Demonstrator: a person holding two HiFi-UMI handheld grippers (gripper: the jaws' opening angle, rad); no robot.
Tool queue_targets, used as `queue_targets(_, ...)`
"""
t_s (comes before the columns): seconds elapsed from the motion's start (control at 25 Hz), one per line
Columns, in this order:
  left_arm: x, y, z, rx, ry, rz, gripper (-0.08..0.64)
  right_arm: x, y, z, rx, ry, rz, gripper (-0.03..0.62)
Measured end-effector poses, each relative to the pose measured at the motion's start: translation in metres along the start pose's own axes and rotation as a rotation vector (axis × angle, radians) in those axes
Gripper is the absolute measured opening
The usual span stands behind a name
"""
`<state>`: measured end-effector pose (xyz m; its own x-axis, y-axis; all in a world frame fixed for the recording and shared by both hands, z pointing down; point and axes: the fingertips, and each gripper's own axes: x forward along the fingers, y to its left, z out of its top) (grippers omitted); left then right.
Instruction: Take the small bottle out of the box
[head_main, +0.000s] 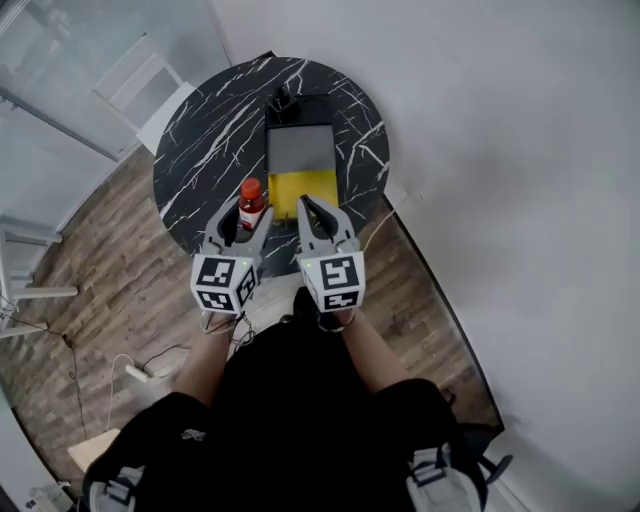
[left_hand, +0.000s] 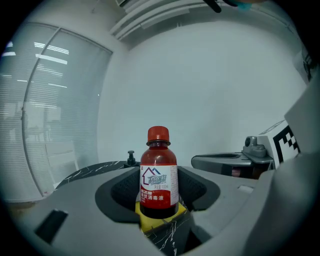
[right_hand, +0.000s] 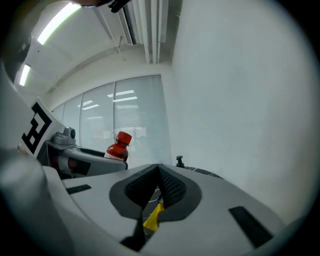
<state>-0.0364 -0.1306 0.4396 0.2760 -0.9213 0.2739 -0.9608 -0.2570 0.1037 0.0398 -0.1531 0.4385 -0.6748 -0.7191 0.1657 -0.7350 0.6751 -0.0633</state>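
My left gripper (head_main: 248, 214) pinched the small bottle (left_hand: 159, 175) upright over the black marble table (head_main: 200, 170), just left of the yellow-and-grey box (head_main: 300, 187) and outside it. Under its red cap, a white label bore a blue house outline and a red band of Chinese characters. My right gripper (head_main: 305, 206), jaws pressed together and empty, hung at the box's yellow near edge.

round black marble table (head_main: 205, 150) on wood plank floor (head_main: 105, 285). plain white wall (head_main: 500, 130) to the right, white chair (head_main: 150, 85) behind. blinds over windows (right_hand: 125, 107), ceiling strip light (right_hand: 57, 22) on.
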Motion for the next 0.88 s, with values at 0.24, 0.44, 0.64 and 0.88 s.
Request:
queue_targets(0.24, -0.039, -0.003, 0.032, 0.006, -0.105, 0.037, 0.209, -0.042, 0.009, 0.050, -0.086, -0.111, -0.077, -0.004)
queue_targets(0.44, -0.057, -0.011, 0.055, 0.020, -0.160, 0.032, 0.209, -0.067, 0.011, 0.082, -0.136, -0.162, -0.109, -0.005)
queue_targets(0.64, -0.066, -0.015, 0.075, 0.021, -0.206, 0.026, 0.209, -0.080, 0.013, 0.095, -0.156, -0.184, -0.117, -0.005)
queue_targets(0.88, -0.070, -0.011, 0.111, 0.043, -0.276, 0.031, 0.209, -0.069, 0.008, 0.120, -0.162, -0.205, -0.113, -0.005)
